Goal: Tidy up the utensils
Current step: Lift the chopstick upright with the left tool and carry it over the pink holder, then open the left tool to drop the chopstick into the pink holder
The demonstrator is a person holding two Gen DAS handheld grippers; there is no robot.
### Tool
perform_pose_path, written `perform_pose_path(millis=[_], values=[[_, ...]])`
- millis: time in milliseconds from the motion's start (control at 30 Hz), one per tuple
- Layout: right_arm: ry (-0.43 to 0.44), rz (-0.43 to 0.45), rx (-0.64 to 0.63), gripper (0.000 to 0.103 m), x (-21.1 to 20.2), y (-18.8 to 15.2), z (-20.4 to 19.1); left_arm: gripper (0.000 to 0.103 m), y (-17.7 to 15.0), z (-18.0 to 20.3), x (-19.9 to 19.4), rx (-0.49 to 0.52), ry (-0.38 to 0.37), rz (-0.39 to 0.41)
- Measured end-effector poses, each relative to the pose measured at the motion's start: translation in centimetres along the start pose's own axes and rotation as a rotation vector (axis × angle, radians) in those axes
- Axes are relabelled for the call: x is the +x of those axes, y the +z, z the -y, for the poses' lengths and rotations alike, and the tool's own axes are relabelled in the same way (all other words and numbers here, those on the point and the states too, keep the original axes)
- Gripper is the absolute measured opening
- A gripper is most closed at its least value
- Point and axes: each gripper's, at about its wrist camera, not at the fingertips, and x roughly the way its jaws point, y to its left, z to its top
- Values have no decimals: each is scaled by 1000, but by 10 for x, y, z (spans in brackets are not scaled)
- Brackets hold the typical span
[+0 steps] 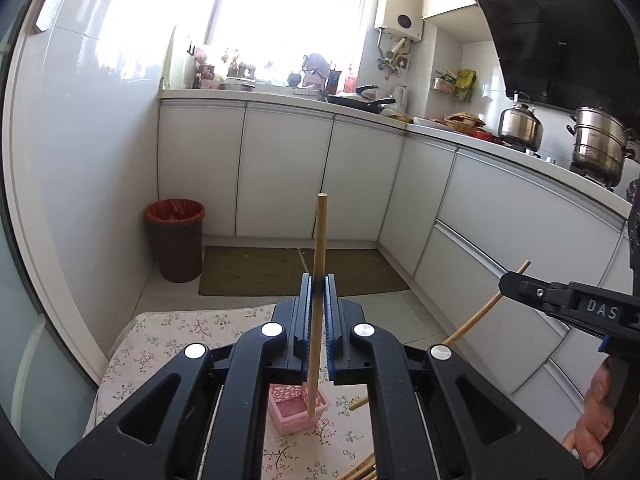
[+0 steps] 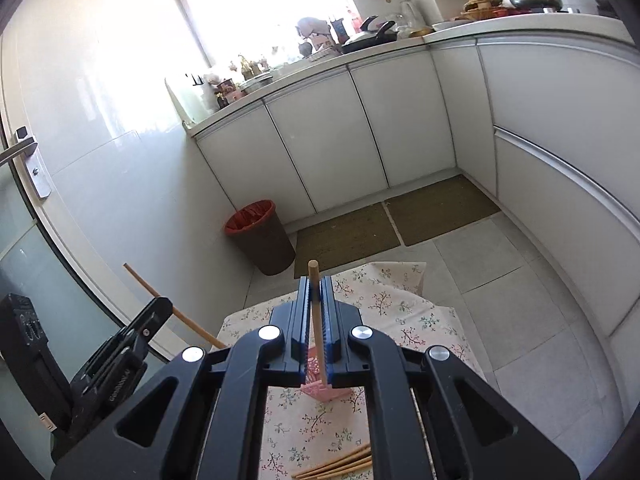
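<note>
My left gripper (image 1: 318, 282) is shut on a wooden chopstick (image 1: 319, 248) held upright, its lower end reaching down to a small pink lattice basket (image 1: 294, 408) on the floral tablecloth. My right gripper (image 2: 315, 284) is shut on a second chopstick (image 2: 316, 320), also upright above the pink basket (image 2: 320, 390). The right gripper also shows at the right of the left wrist view (image 1: 508, 282), with its chopstick (image 1: 476, 316). The left gripper shows at the left of the right wrist view (image 2: 160, 304), with its chopstick (image 2: 184, 320). More chopsticks (image 2: 340, 466) lie on the cloth near me.
The small table has a floral cloth (image 2: 384, 300). A brown bin with a red liner (image 2: 260, 236) stands on the floor by the wall. White cabinets (image 1: 280, 168) and mats (image 1: 256, 270) lie beyond. Pots (image 1: 596, 144) sit on the counter.
</note>
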Motion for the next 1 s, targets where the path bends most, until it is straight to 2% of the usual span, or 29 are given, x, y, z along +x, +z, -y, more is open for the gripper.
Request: perform_pose_path(millis=[200, 267, 300, 333, 367, 500, 667, 733, 933, 1000], values=[[38, -8, -19, 6, 34, 2, -1, 5, -21, -15, 50, -28, 59, -52], [43, -8, -27, 6, 43, 0, -5, 6, -30, -22, 61, -45, 57, -63], [45, -8, -32, 6, 47, 1, -6, 7, -35, -26, 66, -55, 59, -77], [47, -9, -35, 6, 51, 0, -8, 15, -38, -30, 70, -65, 53, -94], [48, -13, -36, 6, 54, -1, -10, 18, -40, -34, 72, -76, 42, -107], [47, -22, -44, 6, 69, -3, -15, 18, -32, -46, 54, -110, 41, -66], [39, -40, -77, 6, 84, -12, -23, 31, -11, -57, 23, -167, 57, 19], [33, -49, -87, 6, 93, -15, -26, 32, -8, -59, 16, -173, 74, 31], [25, -79, -127, 9, 120, -32, -34, 33, -13, -68, 17, -181, 136, 0], [16, -81, -132, 10, 122, -37, -36, 37, -14, -70, 17, -182, 154, -9]])
